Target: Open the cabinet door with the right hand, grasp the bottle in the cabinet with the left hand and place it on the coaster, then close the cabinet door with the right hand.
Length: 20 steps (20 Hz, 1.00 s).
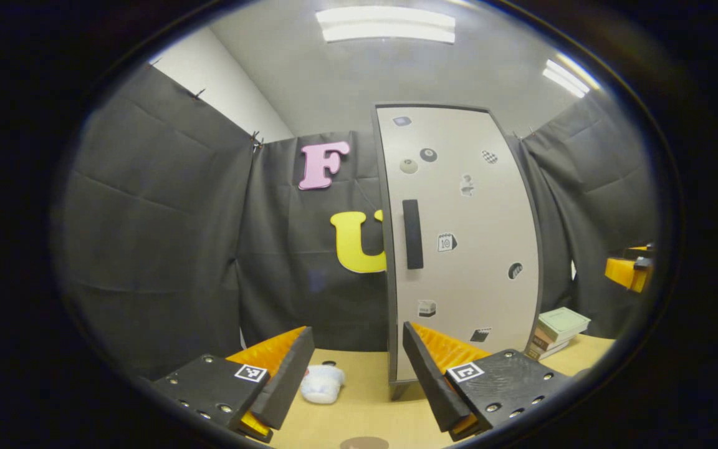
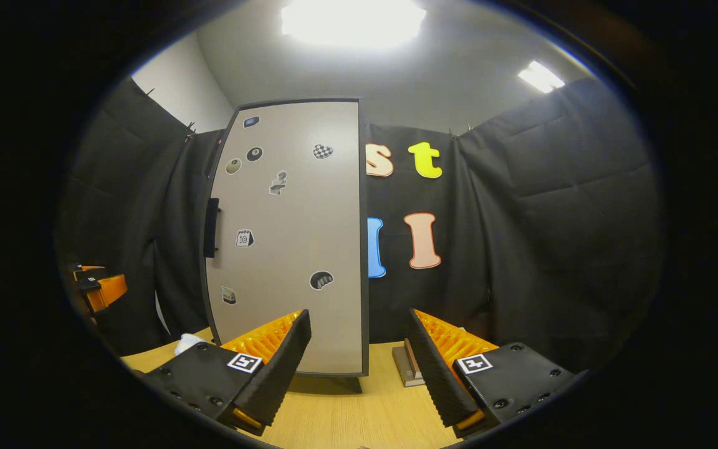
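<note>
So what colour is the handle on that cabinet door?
Black, a vertical bar handle on the pale beige cabinet door; clearest in the left gripper view.

Pale stickered cabinet door [image 1: 465,249] shut, upright on table; coaster [image 1: 364,443] nearby

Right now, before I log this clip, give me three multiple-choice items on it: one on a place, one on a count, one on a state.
1. The handle sits where on the cabinet door in the left gripper view?
A. left edge
B. right edge
C. top

2. How many ceiling lights appear in the left gripper view?
A. one
B. two
C. four

3. The cabinet door is:
A. shut
B. wide open
C. removed

Answers:
1 A, the dark bar runs beside the left edge.
2 B, one overhead and one at the right.
3 A, the door lies flat across the front, the interior hidden, with the left gripper and right gripper open short of it.
</note>
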Each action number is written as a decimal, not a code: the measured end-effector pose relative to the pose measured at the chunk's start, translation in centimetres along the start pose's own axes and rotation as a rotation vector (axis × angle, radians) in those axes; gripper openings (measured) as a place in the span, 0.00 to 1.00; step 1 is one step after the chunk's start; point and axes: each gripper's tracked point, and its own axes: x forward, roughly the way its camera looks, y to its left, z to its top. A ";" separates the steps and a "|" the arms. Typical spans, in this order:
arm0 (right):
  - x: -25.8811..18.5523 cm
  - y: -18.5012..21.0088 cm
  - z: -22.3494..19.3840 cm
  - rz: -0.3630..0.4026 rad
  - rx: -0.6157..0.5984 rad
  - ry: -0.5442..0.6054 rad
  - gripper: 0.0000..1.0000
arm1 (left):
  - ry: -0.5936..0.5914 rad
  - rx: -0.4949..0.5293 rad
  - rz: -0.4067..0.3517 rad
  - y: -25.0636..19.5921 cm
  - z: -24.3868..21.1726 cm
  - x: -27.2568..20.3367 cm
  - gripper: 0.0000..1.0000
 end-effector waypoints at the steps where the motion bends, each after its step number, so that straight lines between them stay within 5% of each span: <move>1: 0.1 0.1 0.1 0.000 0.001 0.001 0.97 | 0.002 -0.001 0.000 0.1 -0.1 0.1 0.87; 12: 1.9 3.2 2.4 0.042 -0.002 -0.014 0.98 | 0.000 0.008 0.032 2.6 0.0 0.2 0.87; 20: 5.1 8.5 5.8 0.125 0.000 -0.046 0.98 | 0.022 0.031 0.136 8.4 -0.6 -2.2 0.87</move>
